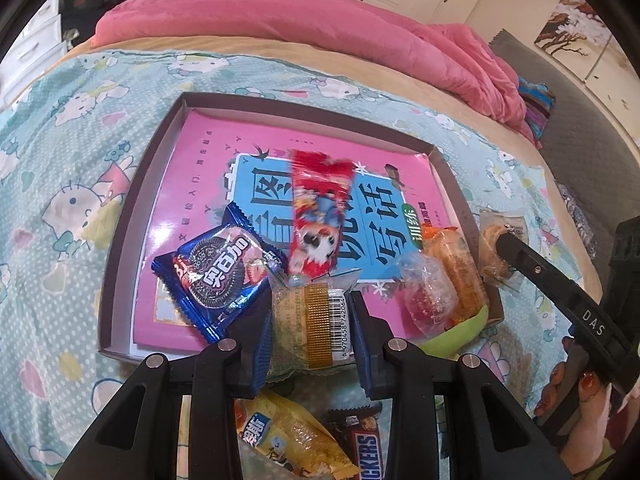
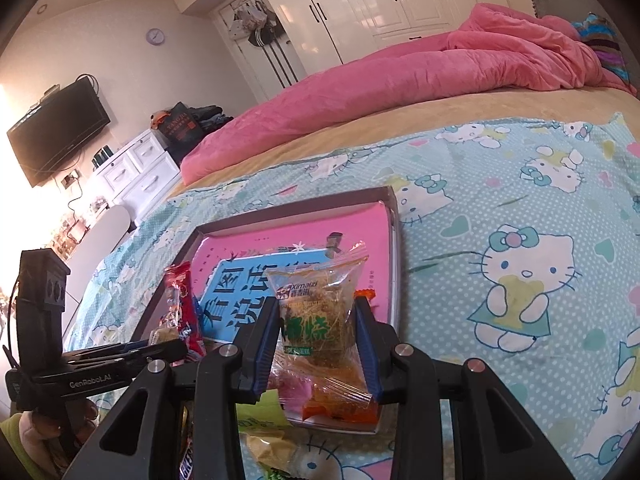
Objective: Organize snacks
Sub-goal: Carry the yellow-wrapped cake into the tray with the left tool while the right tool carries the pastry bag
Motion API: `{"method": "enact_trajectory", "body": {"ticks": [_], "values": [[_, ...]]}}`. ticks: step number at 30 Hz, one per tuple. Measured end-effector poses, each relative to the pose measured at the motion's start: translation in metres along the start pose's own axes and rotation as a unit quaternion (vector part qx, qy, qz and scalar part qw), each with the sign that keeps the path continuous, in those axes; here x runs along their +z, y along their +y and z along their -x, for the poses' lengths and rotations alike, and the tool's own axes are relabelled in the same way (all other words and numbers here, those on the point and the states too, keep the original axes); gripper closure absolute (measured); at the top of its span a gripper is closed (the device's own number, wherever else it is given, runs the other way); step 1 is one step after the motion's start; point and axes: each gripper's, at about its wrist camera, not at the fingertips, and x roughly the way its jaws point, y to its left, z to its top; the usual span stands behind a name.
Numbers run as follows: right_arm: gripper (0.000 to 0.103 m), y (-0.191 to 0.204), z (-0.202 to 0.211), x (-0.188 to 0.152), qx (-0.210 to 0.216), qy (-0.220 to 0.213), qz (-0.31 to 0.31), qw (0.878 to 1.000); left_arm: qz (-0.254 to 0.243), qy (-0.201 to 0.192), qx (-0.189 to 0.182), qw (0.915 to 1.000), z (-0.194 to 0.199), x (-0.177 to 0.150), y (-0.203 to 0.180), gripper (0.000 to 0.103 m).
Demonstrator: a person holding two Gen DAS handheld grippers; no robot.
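Left wrist view: left gripper (image 1: 310, 332) pinched a barcoded snack packet (image 1: 310, 320) between its pads, over the near edge of the shallow box (image 1: 120, 236) on the bed (image 1: 60, 152); Oreo pack (image 1: 218, 276) just beside.

Right wrist view: right gripper (image 2: 318, 344) pinched a clear snack bag (image 2: 320, 320) above the box's near corner.

Black plastic left gripper (image 1: 310, 320) and right gripper (image 2: 318, 322): blue pads (image 1: 262, 334), silver screws, white "DAS"/"GenRobot_AI" lettering; orange-painted nails.
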Motion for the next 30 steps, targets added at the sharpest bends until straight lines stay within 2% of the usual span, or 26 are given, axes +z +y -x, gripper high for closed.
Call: {"method": "enact_trajectory", "body": {"ticks": [15,30], "values": [[0.066,0.001,-0.006,-0.003,-0.013,0.008,0.013,1.000,-0.010,0.005,-0.009,0.9999,-0.012,0.001,-0.012,0.067],[0.066,0.002,-0.012,-0.007,-0.011,0.021,0.018,1.000,-0.050,-0.001,-0.023,0.9985,-0.015,0.003,-0.043,0.067]]}}
